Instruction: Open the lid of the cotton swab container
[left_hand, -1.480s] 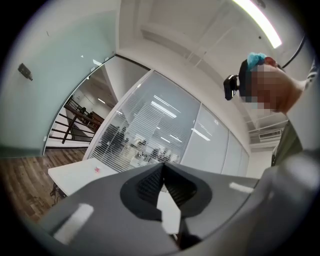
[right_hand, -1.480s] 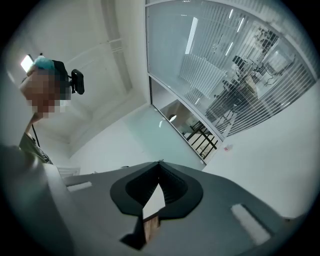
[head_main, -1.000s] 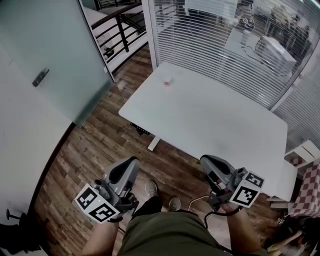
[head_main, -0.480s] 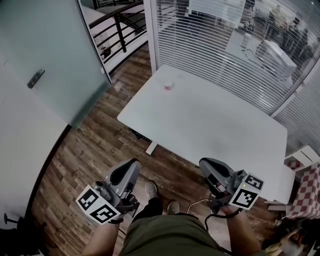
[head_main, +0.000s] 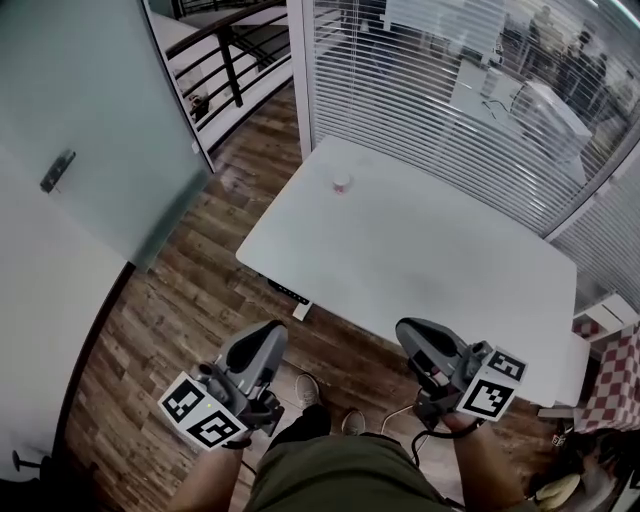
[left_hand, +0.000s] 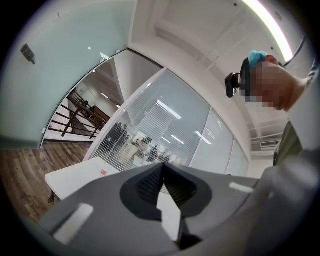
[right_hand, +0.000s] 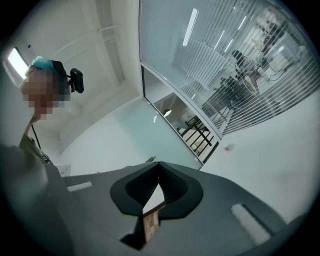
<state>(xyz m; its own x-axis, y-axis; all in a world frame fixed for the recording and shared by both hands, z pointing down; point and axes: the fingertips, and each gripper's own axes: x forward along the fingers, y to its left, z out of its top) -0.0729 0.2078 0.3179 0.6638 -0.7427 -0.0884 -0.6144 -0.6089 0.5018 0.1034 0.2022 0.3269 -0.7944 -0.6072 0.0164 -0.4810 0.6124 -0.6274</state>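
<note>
The white table (head_main: 430, 250) has drawn slightly nearer. The cotton swab container (head_main: 341, 183) stands well beyond the left gripper (head_main: 262, 345) and right gripper (head_main: 418, 338), both closed and empty.

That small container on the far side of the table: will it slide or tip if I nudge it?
Probably light: the container looks small against the table. It stands alone on a smooth white top, so a push would likely slide it. Tipping: too small here to judge.
</note>
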